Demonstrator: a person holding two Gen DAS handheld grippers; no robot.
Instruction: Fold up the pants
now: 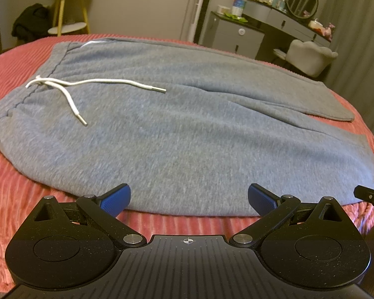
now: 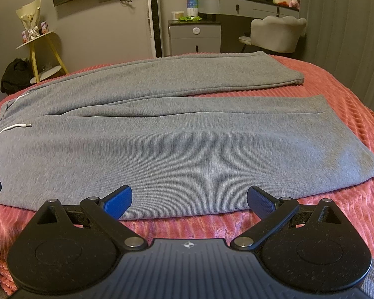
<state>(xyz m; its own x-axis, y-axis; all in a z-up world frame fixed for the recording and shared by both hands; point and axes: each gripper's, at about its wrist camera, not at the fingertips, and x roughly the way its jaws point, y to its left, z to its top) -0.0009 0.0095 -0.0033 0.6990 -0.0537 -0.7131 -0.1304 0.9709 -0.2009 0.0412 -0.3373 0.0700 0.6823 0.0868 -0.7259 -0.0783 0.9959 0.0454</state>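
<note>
Gray pants lie flat on the pink bedspread; left gripper and right gripper gape wide at the near edge, holding nothing.

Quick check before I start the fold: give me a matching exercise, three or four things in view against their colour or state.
Things:
1. pants
2. drawstring
3. bedspread
4. left tool

States:
A. pink-red, ribbed
B. open, at the near edge of the fabric
C. grey, spread flat with legs apart
D. white, lying loose by the waistband

Pairs: 1-C, 2-D, 3-A, 4-B
</note>
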